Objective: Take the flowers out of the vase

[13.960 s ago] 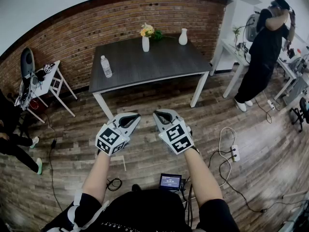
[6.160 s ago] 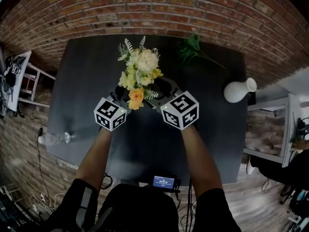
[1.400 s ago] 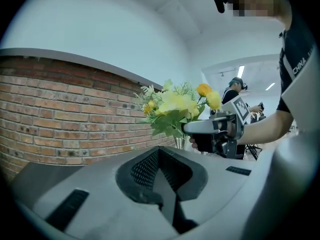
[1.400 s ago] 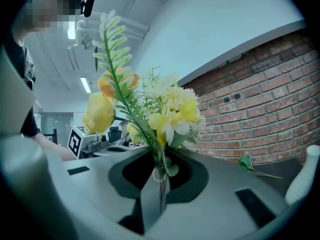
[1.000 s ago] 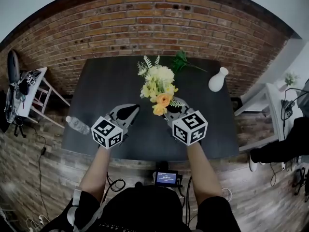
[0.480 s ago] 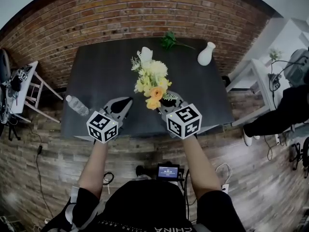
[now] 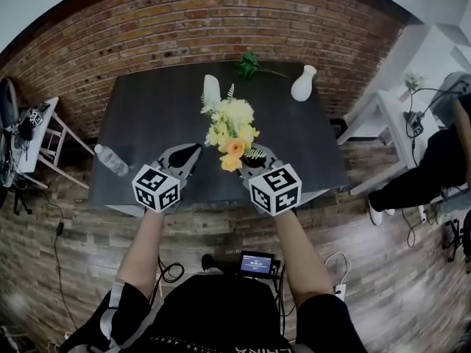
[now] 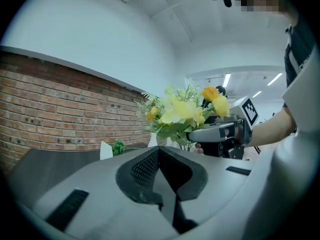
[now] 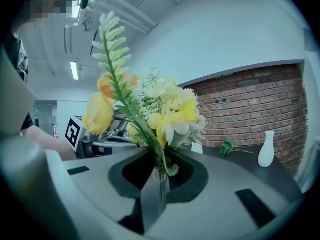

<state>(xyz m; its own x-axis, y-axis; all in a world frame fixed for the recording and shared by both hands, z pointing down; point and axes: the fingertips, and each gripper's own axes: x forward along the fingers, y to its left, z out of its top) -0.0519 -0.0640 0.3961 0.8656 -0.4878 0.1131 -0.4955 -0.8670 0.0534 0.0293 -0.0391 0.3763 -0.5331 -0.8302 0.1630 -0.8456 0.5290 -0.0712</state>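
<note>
One dark surface (image 7: 147, 116) stands in front of a brick wall (image 7: 221, 20). One bunch of flowers (image 7: 232, 133): cream, yellow and orange blooms, pale fern sprigs, thin green stems. It is out of any vase, up in the air over the near half of the surface. Two hand-held grippers. The right hand-held gripper (image 7: 249, 157) has its jaws narrow, pinched onto the stems, with the blooms standing up above it. The left hand-held gripper (image 7: 193, 148) is just left of the bunch, jaws fully together, nothing between them. Two white vases, both with nothing in them: a narrow vase (image 7: 212, 90) upright behind the bunch, and a rounder vase (image 7: 303, 84) toward the far right corner. One clear water bottle (image 7: 110, 160) is at the left edge. One loose green sprig (image 7: 252, 64) lies at the far edge, between the two vases.
</note>
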